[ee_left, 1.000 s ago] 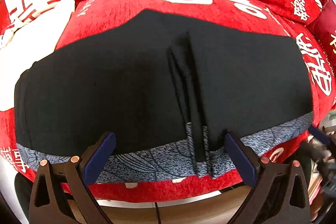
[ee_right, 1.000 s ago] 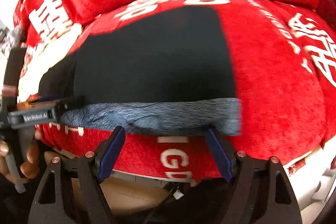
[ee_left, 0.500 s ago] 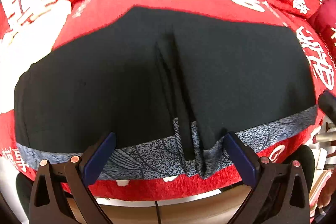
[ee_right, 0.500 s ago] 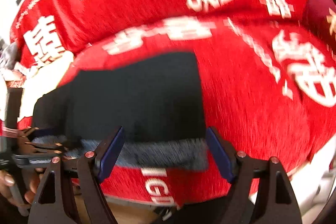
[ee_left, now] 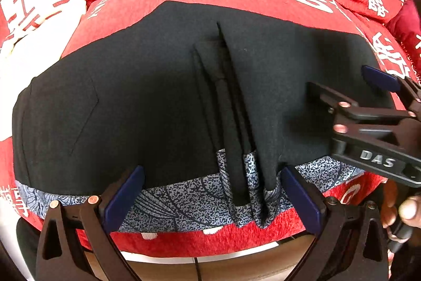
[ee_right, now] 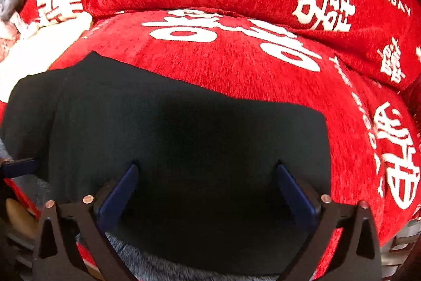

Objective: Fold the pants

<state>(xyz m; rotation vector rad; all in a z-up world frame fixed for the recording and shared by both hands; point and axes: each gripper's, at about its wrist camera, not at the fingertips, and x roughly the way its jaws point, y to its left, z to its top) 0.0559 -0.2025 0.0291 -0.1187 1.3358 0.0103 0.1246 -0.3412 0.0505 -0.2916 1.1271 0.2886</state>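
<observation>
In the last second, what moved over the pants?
The right gripper advanced from the sofa edge over the black pants, fingers open around the fabric, and now shows in the left view. The left gripper stayed open at the patterned waistband; nothing grasped.

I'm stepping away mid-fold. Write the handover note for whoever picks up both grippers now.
Left gripper: open, empty, at the patterned waistband.
Right gripper: open, empty, over the right part of the black pants.
Pants lie spread on the red cushion, with bunched pleats at the middle.
Done: pants laid out.
Left: smooth the pleats, grip, fold.
</observation>
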